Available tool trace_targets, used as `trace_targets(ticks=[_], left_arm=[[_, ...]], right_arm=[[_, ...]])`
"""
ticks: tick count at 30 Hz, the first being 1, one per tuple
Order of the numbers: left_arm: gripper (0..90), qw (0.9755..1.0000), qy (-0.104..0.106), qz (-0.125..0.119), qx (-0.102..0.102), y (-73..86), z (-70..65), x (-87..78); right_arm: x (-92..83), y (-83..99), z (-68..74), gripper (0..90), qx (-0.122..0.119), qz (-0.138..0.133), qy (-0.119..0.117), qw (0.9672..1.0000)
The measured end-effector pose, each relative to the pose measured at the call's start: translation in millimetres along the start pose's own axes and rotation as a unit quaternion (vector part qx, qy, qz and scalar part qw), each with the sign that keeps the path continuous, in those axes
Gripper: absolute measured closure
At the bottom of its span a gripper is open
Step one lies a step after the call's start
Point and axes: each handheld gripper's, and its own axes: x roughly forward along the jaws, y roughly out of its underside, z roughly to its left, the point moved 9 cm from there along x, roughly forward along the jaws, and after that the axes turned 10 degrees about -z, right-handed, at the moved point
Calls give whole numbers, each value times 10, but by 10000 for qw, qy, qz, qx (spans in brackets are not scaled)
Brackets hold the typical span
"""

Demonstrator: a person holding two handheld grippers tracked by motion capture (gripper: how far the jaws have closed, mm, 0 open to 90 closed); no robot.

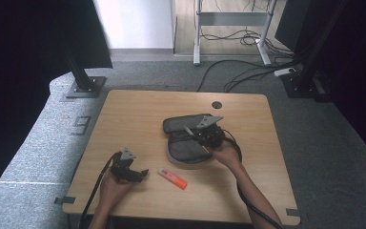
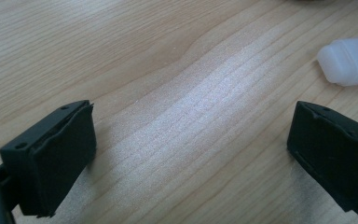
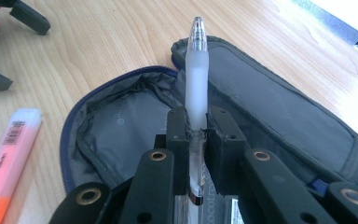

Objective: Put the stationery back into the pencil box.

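Observation:
A grey pencil case (image 1: 188,138) (image 3: 270,107) lies open in the middle of the table, its lid folded back. My right gripper (image 1: 201,136) (image 3: 198,122) hangs over the open case, shut on a clear frosted pen (image 3: 196,79) whose tip points away from me. An orange highlighter with a white cap (image 1: 172,178) (image 3: 9,163) (image 2: 349,60) lies on the wood in front of the case. My left gripper (image 1: 140,174) (image 2: 186,154) rests low over bare table just left of the highlighter, jaws wide open and nothing between them.
The wooden table (image 1: 138,114) has a cable hole (image 1: 217,104) near its far edge. Grey carpet surrounds it, with black stand bases (image 1: 83,86) and cables (image 1: 248,71) beyond the far side.

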Motion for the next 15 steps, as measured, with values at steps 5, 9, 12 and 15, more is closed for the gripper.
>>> trace_targets(ticks=[5, 9, 12, 15], left_arm=[[10, 10000, 0, 2, 1, 0, 0, 0], [10, 10000, 7, 0, -1, 0, 0, 0], [10, 10000, 1, 3, 1, 0, 0, 0], [10, 10000, 5, -10, -11, -1, -2, 1]], right_arm=[[103, 52, -16, 783, 128, 34, -8, 9999], [183, 97, -15, 782, 157, 111, -35, 9998], [239, 124, 0, 782, 197, 157, -35, 9997], [291, 157, 10, 781, 222, 203, -30, 9995]])
